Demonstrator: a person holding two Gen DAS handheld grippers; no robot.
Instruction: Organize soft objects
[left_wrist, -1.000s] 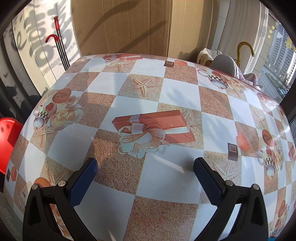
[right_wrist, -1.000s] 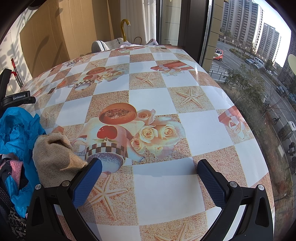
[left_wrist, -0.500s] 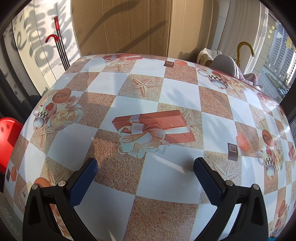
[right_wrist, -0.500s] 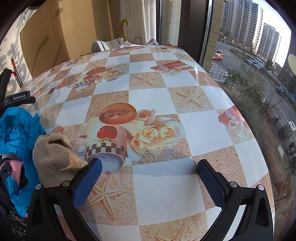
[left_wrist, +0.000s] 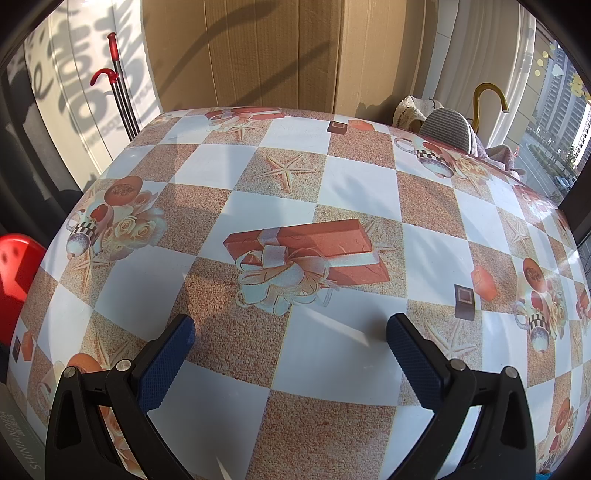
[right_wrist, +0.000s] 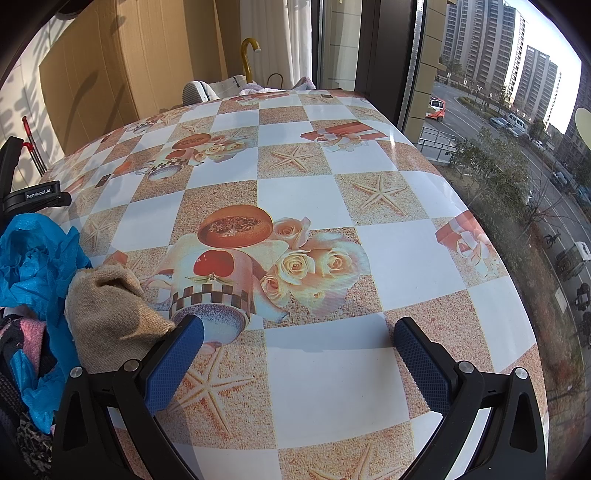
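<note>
In the right wrist view a pile of soft things lies at the table's left edge: a tan knitted cloth (right_wrist: 107, 314), a crumpled blue cloth (right_wrist: 33, 266) and a pink and dark fabric (right_wrist: 26, 339) under it. My right gripper (right_wrist: 297, 347) is open and empty, low over the table, its left finger (right_wrist: 173, 365) next to the tan cloth. My left gripper (left_wrist: 290, 349) is open and empty over bare patterned tablecloth (left_wrist: 332, 184); no soft thing shows in its view.
The other gripper's black body (right_wrist: 35, 195) shows at the far left of the right wrist view. A grey cushioned chair back (left_wrist: 448, 125) and a yellow umbrella handle (left_wrist: 489, 98) stand beyond the table's far edge. A red stool (left_wrist: 16, 269) sits left. Windows run along the right.
</note>
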